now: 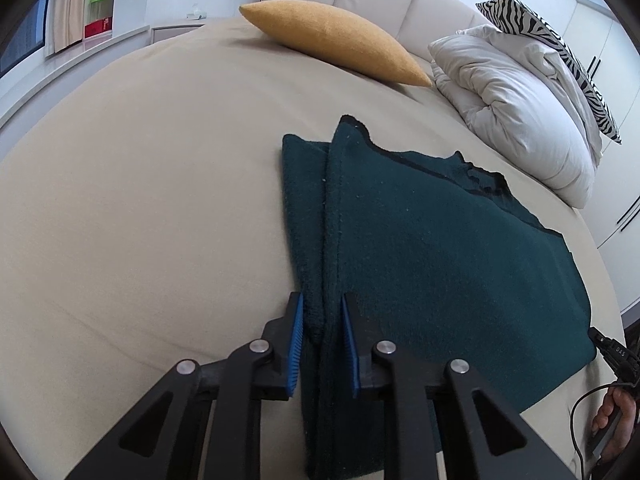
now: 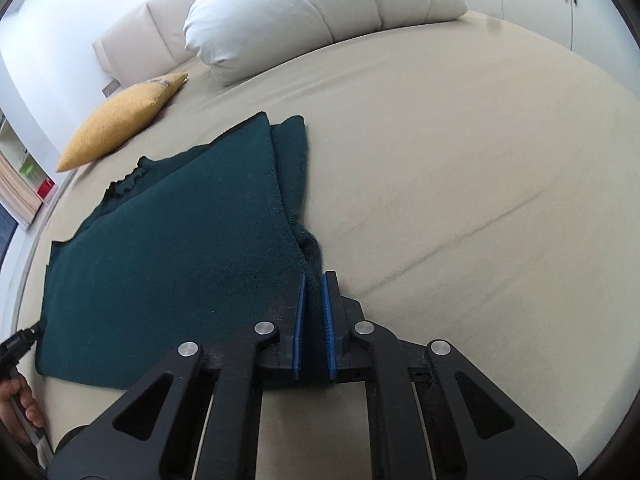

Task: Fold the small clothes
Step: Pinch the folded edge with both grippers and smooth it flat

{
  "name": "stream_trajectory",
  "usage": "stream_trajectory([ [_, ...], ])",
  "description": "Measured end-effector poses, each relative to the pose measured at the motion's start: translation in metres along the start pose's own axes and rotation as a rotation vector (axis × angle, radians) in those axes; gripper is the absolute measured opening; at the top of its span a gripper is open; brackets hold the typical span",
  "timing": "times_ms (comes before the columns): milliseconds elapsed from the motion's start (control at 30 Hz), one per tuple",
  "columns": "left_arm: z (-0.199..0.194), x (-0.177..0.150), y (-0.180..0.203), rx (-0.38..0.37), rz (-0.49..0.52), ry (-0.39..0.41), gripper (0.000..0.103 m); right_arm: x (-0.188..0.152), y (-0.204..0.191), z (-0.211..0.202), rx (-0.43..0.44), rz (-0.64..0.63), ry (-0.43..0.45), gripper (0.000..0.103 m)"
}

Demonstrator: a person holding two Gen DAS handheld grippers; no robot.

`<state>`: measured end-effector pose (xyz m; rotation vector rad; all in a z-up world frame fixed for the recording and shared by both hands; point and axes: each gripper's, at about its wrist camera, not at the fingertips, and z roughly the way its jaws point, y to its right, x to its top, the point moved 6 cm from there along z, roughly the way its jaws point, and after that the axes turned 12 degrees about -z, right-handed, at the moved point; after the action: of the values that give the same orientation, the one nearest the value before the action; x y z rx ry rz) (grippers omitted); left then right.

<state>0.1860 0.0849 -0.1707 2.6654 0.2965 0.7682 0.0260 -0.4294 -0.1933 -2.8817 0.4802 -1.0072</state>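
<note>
Evidently soft and limp, the green garment (image 1: 420,240) is clamped at its near corners, well short of the yellow cushion (image 1: 336,40), by the left gripper (image 1: 322,344) and right gripper (image 2: 314,320).

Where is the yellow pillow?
The yellow pillow lies at the far end of the bed, beyond the green garment and left of the white duvet.

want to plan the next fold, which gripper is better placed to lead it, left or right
Neither clearly; it looks like a two-handed lift. The left gripper is shut on one near side edge of the green garment, the right gripper on the opposite one. Both would likely carry the hem toward the neckline together.
</note>
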Motion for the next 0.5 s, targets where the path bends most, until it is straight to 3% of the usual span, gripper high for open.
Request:
stream_trajectory([
  [500,-0.005,-0.010,-0.001,0.011,0.031,0.036,0.015,0.014,-0.010,0.015,-0.034,-0.076,-0.009,0.006],
])
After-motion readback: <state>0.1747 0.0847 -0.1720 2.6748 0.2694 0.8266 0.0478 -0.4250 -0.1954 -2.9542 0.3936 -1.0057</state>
